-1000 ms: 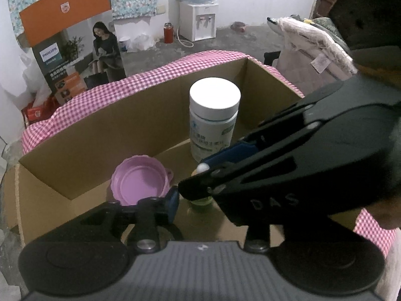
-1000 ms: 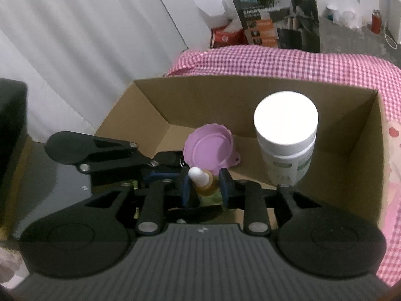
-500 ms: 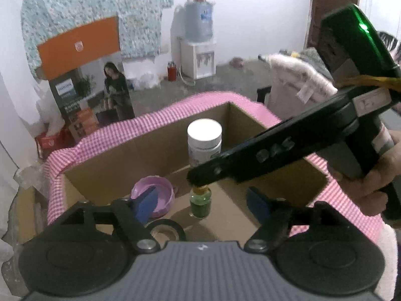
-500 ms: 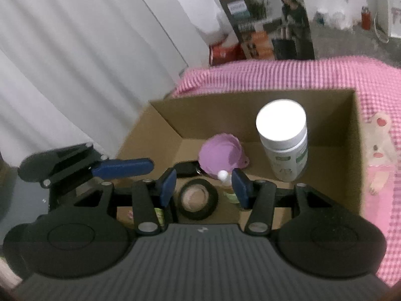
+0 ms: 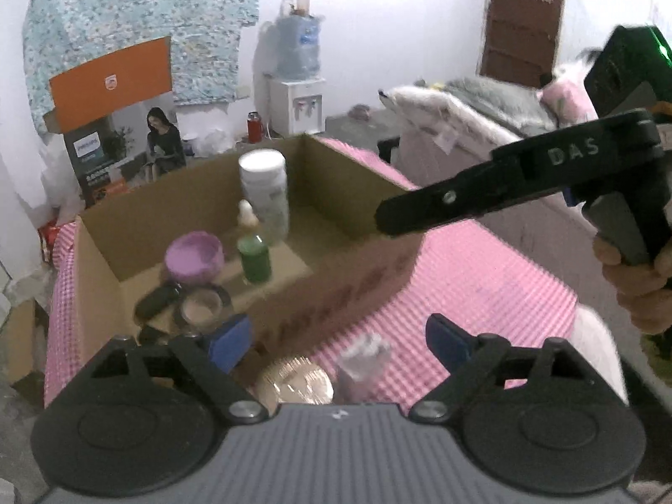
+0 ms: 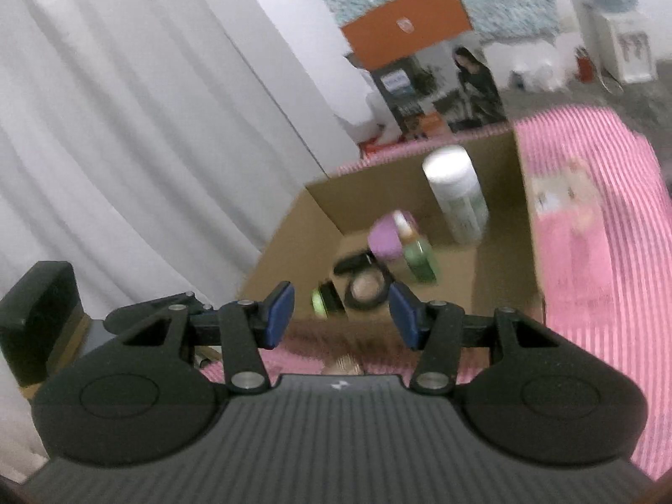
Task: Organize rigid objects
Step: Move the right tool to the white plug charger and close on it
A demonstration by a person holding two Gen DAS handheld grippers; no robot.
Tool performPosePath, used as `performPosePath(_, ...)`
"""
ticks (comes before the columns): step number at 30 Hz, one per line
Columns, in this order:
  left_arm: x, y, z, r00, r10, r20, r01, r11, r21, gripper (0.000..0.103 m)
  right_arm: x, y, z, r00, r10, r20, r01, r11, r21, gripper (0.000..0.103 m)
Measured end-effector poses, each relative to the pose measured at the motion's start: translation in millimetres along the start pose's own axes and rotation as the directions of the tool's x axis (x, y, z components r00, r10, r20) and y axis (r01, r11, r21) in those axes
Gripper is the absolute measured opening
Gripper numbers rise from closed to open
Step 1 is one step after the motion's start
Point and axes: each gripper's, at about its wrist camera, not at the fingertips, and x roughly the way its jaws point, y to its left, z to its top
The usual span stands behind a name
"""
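An open cardboard box (image 5: 361, 269) on the pink checked cloth holds a white-capped bottle (image 5: 264, 193), a green dropper bottle (image 5: 253, 258), a purple bowl (image 5: 193, 258), a black tape roll (image 5: 201, 308) and a dark object (image 5: 157, 300). My left gripper (image 5: 338, 336) hovers in front of the box; its jaws are opening with nothing between them. Below it lie a gold disc (image 5: 296, 382) and a small clear jar (image 5: 363, 361). My right gripper (image 6: 342, 317) stands open and empty, short of the box (image 6: 277, 252). The green bottle (image 6: 420, 258) stands free inside.
The pink cloth (image 5: 483, 277) stretches right of the box, with a pale plush shape (image 6: 567, 210) on it. A white curtain (image 6: 147, 126) hangs on the left. A printed carton (image 5: 122, 155), a water dispenser (image 5: 296, 101) and a blanket-draped seat (image 5: 462, 113) stand behind.
My right gripper opened and let go of the green dropper bottle, which now stands in the box. Both grippers pulled back and up out of the box. The left jaws widened.
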Motion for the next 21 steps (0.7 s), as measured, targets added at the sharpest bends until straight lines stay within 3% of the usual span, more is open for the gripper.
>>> performPosePath(8, 24, -30, -29, 0.998, -0.035, -0.055, 0.036, 0.999, 0.009, 0.076, 27, -34, -56, 0.996, -0.042, -0.084, 0.053, 0.99, 0.13, 0.046)
performPosePath(12, 35, -32, -33, 0.996, -0.036, -0.083, 0.035, 0.999, -0.016, 0.065, 44, -41, -61, 0.994, -0.027, -0.107, 0.043, 0.987, 0.152, 0.043)
performPosePath(21, 58, -35, -33, 0.994, 0.004, -0.109, -0.006, 1.0, -0.024, 0.062, 68, -41, -59, 0.988, -0.018, -0.154, 0.04, 0.989, 0.144, 0.04)
